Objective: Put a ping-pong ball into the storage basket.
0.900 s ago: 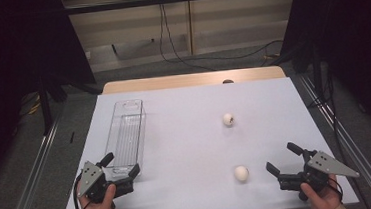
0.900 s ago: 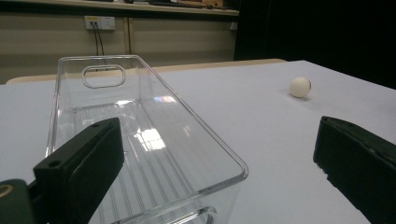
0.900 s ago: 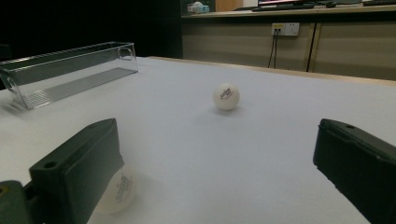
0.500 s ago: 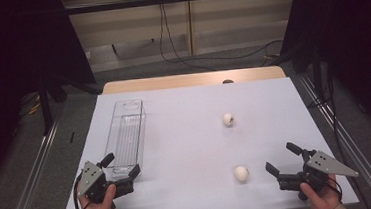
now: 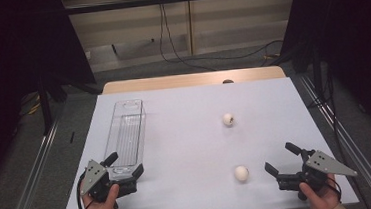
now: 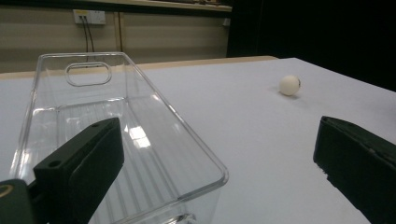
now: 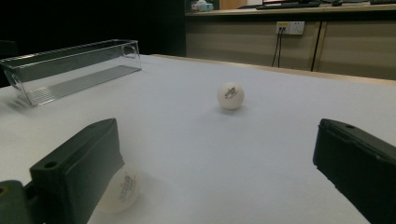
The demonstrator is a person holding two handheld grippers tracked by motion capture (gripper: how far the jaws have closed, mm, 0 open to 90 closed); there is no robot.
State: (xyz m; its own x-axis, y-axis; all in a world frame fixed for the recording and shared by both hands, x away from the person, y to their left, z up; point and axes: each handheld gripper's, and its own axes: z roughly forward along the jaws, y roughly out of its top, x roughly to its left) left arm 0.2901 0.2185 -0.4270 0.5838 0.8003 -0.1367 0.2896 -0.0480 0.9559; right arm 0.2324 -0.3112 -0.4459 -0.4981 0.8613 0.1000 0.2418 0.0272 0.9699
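Ping-pong balls are the work here, two of them on the white tabletop [image 5: 187, 149], with a clear plastic bin [image 5: 128, 134] waiting to one side. Nearer ball [image 5: 241, 173] lies at about 5 o'clock from the tabletop's middle, just at 9 o'clock of the right claw [image 5: 284, 163]; the farther ball [image 5: 228, 119] sits near 1 o'clock of the middle, well apart from both claws. No ball is in the bin, so I judge this the opening step: reaching for the first ball.

The right claw is released, its jaws spread wide with nothing between them; in the right gripper view the nearer ball [image 7: 122, 189] peeks out beside its left jaw, outside the gap. The left claw [image 5: 127, 165] is likewise released and empty, standing at the bin's near end, with one jaw over the bin's end wall [image 6: 140, 140].

The next move probably calls for swinging the right claw toward 9 o'clock so the nearer ball comes between the jaws, then closing gently, since a light round ball may roll off at a nudge.

Both balls look white, smooth and matte, and the farther one [image 7: 230, 95] bears a small dark printed mark.
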